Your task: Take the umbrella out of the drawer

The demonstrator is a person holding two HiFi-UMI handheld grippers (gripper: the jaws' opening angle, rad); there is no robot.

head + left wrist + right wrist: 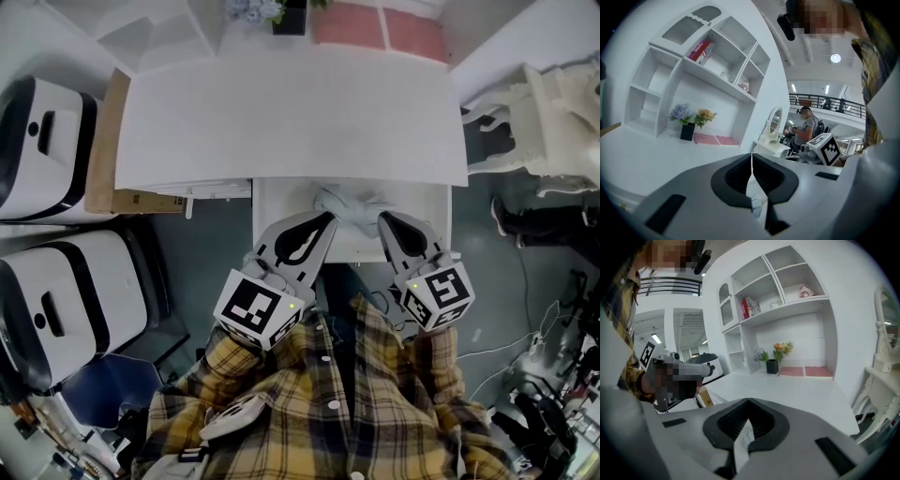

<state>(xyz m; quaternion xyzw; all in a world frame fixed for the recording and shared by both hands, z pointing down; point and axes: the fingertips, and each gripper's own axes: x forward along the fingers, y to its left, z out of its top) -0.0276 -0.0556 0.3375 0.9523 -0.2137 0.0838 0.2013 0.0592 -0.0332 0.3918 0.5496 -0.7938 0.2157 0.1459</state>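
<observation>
shirt [328, 394]; left gripper [328, 217], right gripper [384, 217] jaws together, umbrella [354, 206] between the pair (in drawer [277, 208])

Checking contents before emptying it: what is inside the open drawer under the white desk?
A pale folded umbrella lies in the drawer. The left gripper and right gripper cover its ends; the desktop hides the drawer's back.

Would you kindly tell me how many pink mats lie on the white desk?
2. Both lie side by side at the far edge of the desk: one pink mat beside the black flower vase, the other right of it.
</observation>
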